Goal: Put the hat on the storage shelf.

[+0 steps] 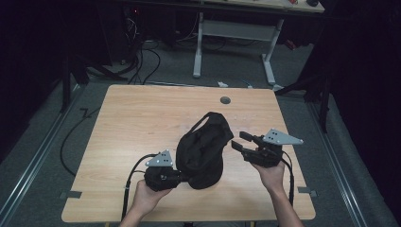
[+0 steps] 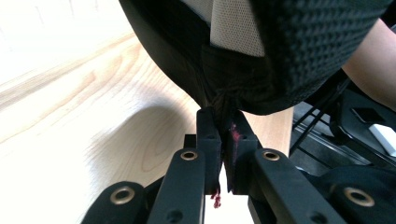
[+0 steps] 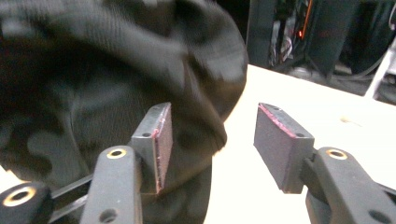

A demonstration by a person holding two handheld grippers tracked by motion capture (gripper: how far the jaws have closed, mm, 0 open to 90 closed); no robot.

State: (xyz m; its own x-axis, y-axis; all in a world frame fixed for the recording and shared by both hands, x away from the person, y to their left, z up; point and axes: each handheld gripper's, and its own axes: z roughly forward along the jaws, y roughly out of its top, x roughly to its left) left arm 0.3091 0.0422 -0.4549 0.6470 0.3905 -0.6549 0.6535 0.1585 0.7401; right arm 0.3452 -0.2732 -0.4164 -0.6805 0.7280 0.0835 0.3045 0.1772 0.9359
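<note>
The left tool (image 1: 176, 177) pinches a fold of the black bag (image 1: 202, 150), which rises just ahead of it on the surface (image 1: 132, 123). The right tool (image 1: 239, 143) stands open, nothing between its pads, the bag just to its left.

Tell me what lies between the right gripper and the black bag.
Nothing: in the high view, only a short stretch of bare wooden table separates the open right gripper from the black bag.
</note>
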